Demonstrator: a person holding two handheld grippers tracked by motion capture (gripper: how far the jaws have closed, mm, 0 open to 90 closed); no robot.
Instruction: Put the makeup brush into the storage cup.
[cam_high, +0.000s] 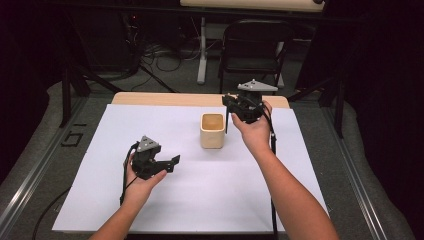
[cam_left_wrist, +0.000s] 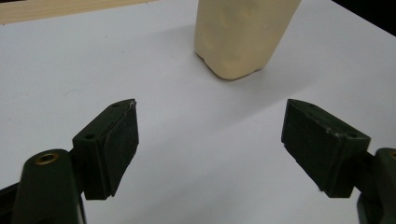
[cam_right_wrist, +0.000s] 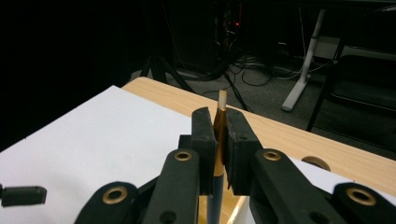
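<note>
Two black jaws of your right gripper (cam_right_wrist: 219, 140) are clamped flat on a thin, dark pencil-like stick with a pale tip (cam_right_wrist: 221, 105), and this stick stands almost upright between them: the pale tip rises above the jaws in the right gripper view, and the dark shaft hangs down below them. In the high view you hold this gripper (cam_high: 231, 107) raised just beside the far right corner of the small, square, cream-coloured cup with an open top (cam_high: 212, 130), and the lower end of the stick (cam_high: 227, 121) hangs close to the cup's right wall, outside the rim as far as I can judge. So the opening lies a little to the left of the stick and below it; I think the coming move asks you to carry the stick leftward over the rim while you keep its long axis vertical. Your left gripper (cam_left_wrist: 210, 140) waits with its jaws spread wide and nothing between them, low over the white sheet on the table (cam_high: 200, 195), with the cup (cam_left_wrist: 243, 37) ahead of it and well apart. Your right hand is clearly the nearer one.
</note>
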